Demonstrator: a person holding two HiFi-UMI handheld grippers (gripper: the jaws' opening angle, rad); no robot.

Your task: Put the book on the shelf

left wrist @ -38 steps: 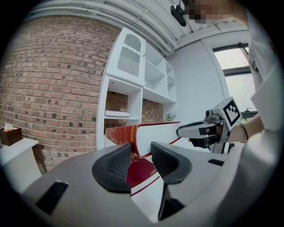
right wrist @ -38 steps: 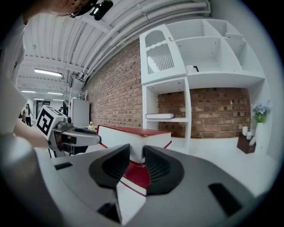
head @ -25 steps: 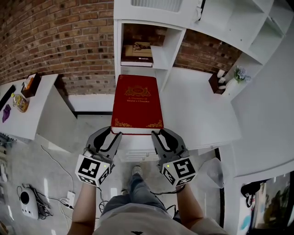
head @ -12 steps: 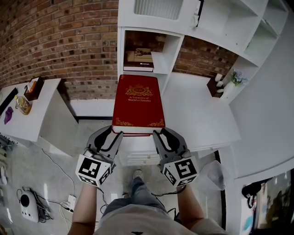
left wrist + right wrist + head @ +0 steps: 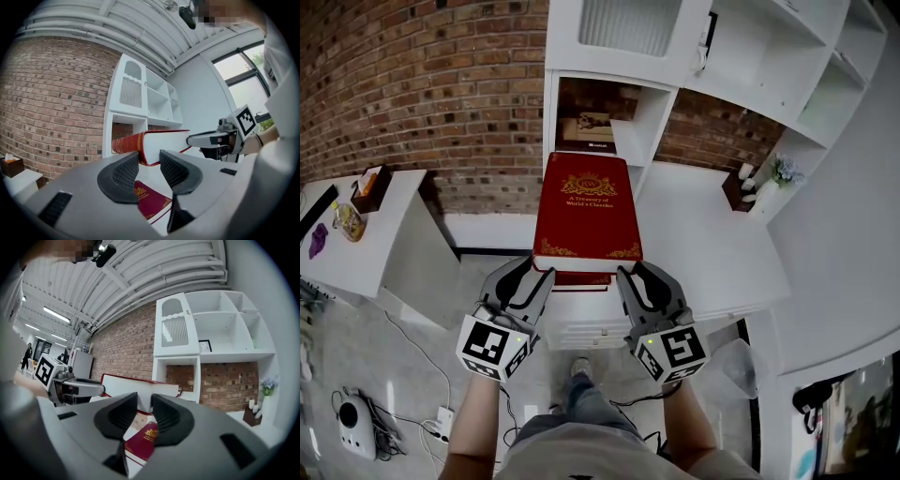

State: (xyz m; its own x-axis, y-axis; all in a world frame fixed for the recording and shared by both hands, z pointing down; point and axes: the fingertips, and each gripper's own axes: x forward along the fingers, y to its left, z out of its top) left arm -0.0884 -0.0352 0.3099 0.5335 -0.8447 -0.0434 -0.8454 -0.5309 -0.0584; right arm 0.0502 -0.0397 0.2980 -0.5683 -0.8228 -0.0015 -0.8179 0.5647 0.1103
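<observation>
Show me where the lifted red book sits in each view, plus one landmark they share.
Head view: lifted red book at centre, cover up, just below the shelf cubby.
Left gripper view: the book at centre, just above the jaws, spine to the left.
Right gripper view: the book left of centre, page edge behind the jaws.
Shared landmark: the white shelf unit, behind the book in all three.
</observation>
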